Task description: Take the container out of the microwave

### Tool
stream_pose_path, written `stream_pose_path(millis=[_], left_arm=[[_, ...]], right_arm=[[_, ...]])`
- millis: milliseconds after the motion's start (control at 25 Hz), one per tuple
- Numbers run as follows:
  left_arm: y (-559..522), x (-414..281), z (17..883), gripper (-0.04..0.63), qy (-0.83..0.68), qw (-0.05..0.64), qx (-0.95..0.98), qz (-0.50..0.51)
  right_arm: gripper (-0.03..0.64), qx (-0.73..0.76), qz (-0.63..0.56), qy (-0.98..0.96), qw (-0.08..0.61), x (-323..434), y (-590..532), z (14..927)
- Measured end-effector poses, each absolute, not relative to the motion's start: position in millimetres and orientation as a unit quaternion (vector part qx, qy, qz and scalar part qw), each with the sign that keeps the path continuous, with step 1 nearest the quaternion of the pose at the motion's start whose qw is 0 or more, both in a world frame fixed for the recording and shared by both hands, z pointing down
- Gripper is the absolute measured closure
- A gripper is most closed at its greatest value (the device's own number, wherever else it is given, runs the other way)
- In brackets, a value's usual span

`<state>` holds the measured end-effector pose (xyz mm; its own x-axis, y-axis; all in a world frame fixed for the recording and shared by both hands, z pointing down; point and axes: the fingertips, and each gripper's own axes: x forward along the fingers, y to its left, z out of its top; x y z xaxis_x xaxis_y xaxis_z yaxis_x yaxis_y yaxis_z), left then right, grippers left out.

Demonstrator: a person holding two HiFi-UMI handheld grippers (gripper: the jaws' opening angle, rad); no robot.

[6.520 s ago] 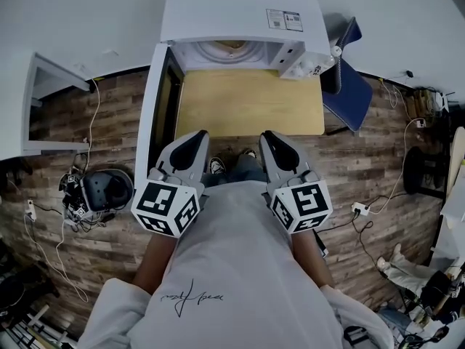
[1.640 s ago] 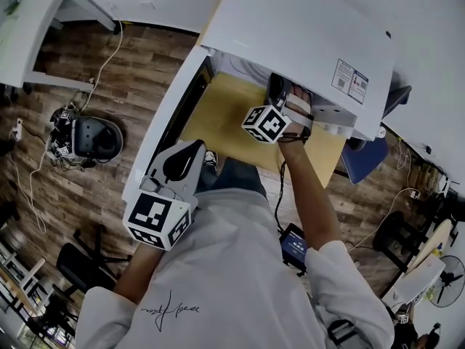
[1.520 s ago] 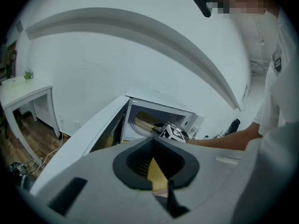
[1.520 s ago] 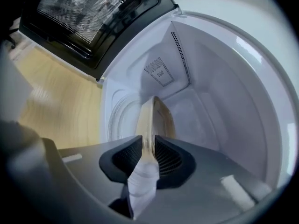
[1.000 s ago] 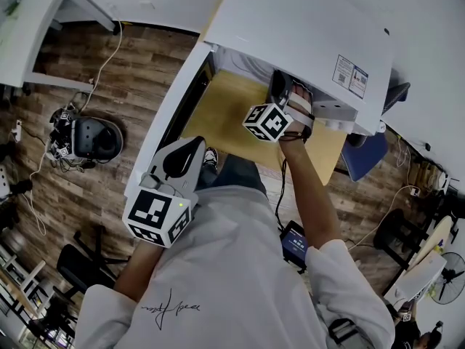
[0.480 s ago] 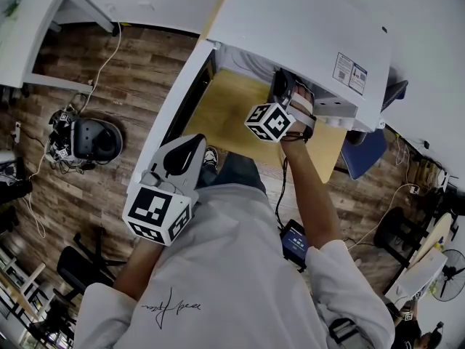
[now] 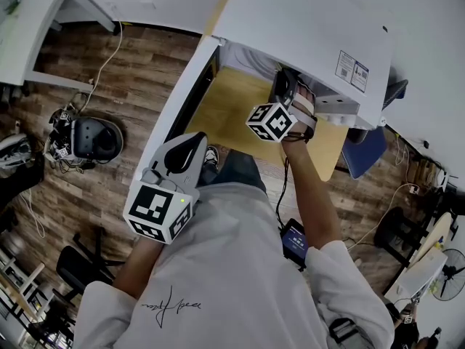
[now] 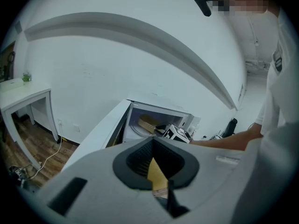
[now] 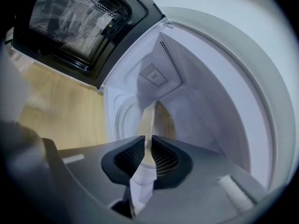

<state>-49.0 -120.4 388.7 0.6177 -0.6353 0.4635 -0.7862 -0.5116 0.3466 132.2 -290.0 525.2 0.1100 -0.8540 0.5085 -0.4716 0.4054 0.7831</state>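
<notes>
The white microwave (image 7: 305, 27) stands on a wooden table (image 7: 225, 115) with its door (image 7: 174, 104) swung open to the left. My right gripper (image 9: 148, 141) reaches into the cavity and is shut on the thin upright rim of a clear container (image 9: 150, 115) with something brownish inside it. In the head view only this gripper's marker cube (image 7: 270, 122) and rear show, and the fingertips are hidden under the microwave's top. My left gripper (image 7: 190, 142) hangs back near my body, shut and empty. From the left gripper view the container (image 8: 147, 124) shows dimly in the cavity.
A blue chair (image 7: 367, 155) stands right of the table. A dark helmet-like device with cables (image 7: 91, 138) lies on the wood floor at left. A white desk (image 7: 36, 35) fills the top left corner. The door's edge runs beside my left gripper.
Since the oldest frame my right gripper has gone from in front of my body into the microwave. Over the last second neither gripper has visibly moved.
</notes>
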Motion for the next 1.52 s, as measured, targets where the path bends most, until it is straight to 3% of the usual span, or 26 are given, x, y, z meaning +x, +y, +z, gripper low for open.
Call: stream_pose_path(millis=[1520], left_arm=[[-105.6,-58.2,377.5,0.604,-0.384,0.255,0.879,0.12]], right_arm=[[0.558,0.546,-0.112,-0.654,0.512,130.4,-236.4,498.9]])
